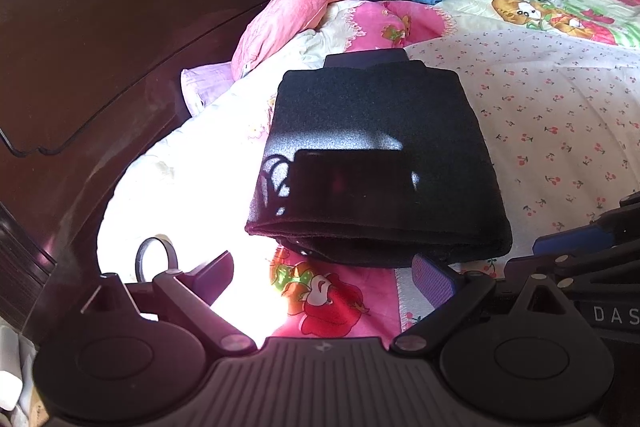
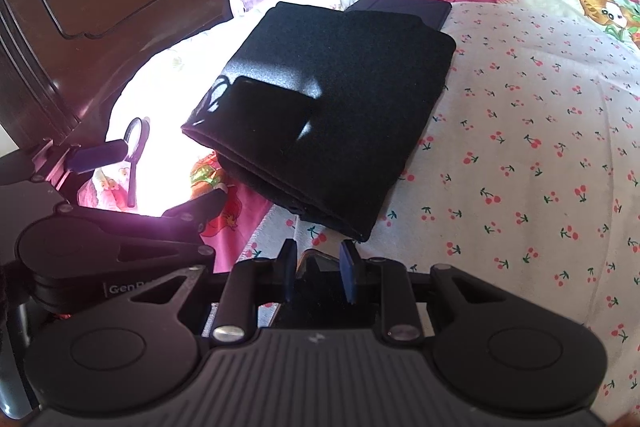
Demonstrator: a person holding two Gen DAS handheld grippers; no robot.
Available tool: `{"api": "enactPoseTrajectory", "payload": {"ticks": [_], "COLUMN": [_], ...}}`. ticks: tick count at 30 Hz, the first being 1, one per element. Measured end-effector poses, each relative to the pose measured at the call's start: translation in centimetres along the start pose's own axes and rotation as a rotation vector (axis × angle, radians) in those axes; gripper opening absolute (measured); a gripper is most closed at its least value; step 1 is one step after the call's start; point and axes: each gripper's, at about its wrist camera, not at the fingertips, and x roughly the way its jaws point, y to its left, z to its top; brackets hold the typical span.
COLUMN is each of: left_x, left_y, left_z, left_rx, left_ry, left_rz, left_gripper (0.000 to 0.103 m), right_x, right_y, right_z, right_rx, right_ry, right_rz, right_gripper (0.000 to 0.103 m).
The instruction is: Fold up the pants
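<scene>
Left tongs (image 1: 324,277): released, fingers spread wide, nothing between them. Right tongs (image 2: 318,267): pads narrowly parted, with something dark and glossy in the gap; cannot tell whether clamped on it or free. Black pants (image 1: 376,163): already folded into a compact flat bundle, resting on the cherry-print quilt (image 1: 540,107) near the dark headboard. From the left tongs: bundle at 12 o'clock, thick folded edge just beyond the fingertips and running 9 to 3, square across the open jaws. From the right tongs: bundle at 11 to 12 o'clock, only its near corner just beyond the pads, folded edge slanting 10 to 4. Judged nearly complete. For any last fold or squaring, prefer the left hand, being centred on the folded edge; treat the right as a corner approach only.
</scene>
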Motion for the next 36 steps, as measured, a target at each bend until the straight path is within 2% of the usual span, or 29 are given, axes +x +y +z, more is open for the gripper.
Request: {"api": "enactPoseTrajectory", "payload": {"ticks": [14, 36], "left_x": [-0.56, -0.39], "left_y": [0.38, 0.5], "left_z": [-0.1, -0.09], "left_rx": [0.034, 0.035], "left_ry": [-0.04, -0.043], "left_rz": [0.048, 0.048], "left_gripper": [0.103, 0.103], "right_x": [-0.01, -0.05], "right_y": [0.61, 0.65], "right_z": [0.12, 0.18], "right_rx": [-0.018, -0.017], "right_ry": [-0.007, -0.008], "right_rz": [-0.011, -0.011], "right_gripper": [0.025, 0.025]}}
